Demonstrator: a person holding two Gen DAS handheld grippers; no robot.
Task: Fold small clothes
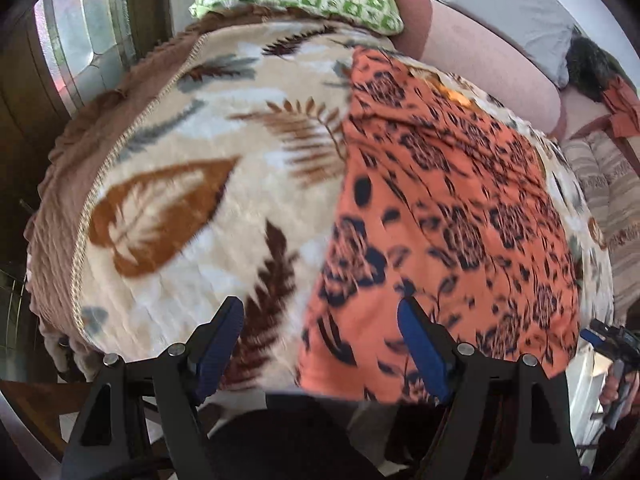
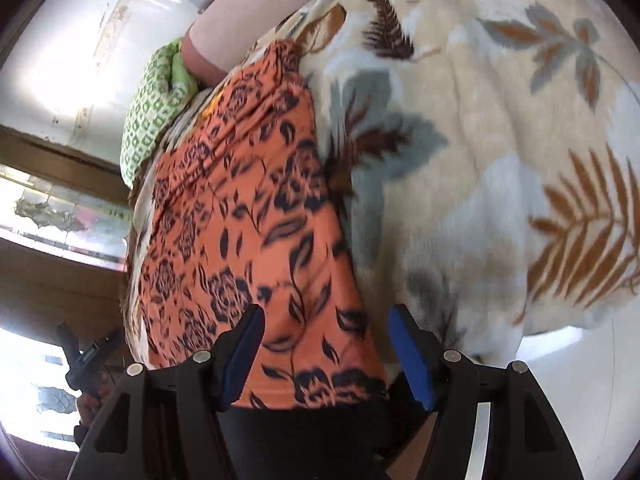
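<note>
Below both gaping, empty tools [image 1: 320, 344] [image 2: 326, 344], orange floral garment [image 1: 440, 216] lies flat on leaf-print blanket [image 1: 200, 184].

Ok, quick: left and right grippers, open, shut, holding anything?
Left gripper: open, holding nothing, above the orange floral-print cloth.
Right gripper: open, holding nothing, over the same cloth's near edge.

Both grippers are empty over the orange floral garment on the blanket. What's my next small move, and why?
Probably lower both grippers to the garment's near hem and pinch it. The orange floral garment lies lengthwise on the leaf-print blanket; the left gripper and right gripper are open, holding nothing, each above a near corner.
</note>
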